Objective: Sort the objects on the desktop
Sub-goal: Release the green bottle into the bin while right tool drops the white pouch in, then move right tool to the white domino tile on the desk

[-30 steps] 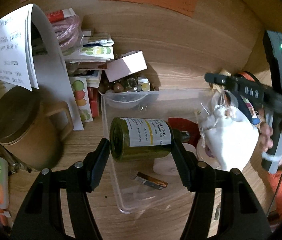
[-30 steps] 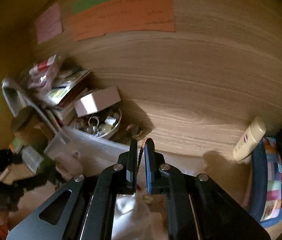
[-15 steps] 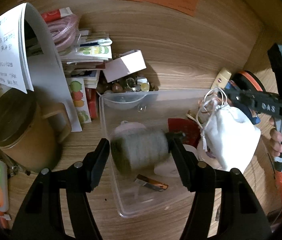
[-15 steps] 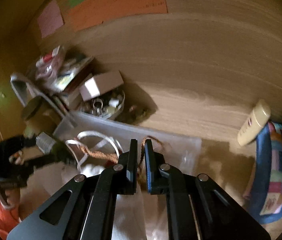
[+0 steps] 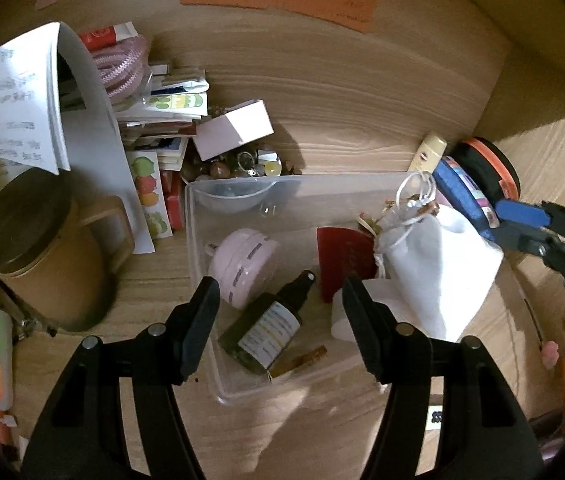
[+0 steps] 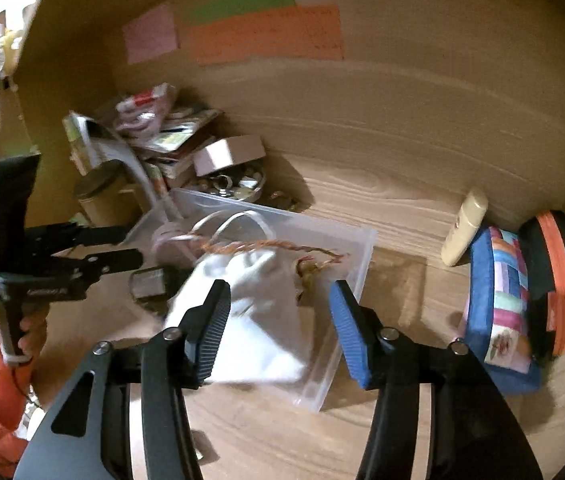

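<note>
Left wrist view: left gripper stands open and empty above the clear bin, where the dark spray bottle lies on its side near the bin's near edge. The white drawstring pouch slumps against the bin's right wall. Right wrist view: right gripper, whose jaws have just been opening, holds nothing; the pouch lies beyond them. Judged soft and light, the pouch is best taken by its gathered neck or cord; the bottle is rigid and probably slippery.
</note>
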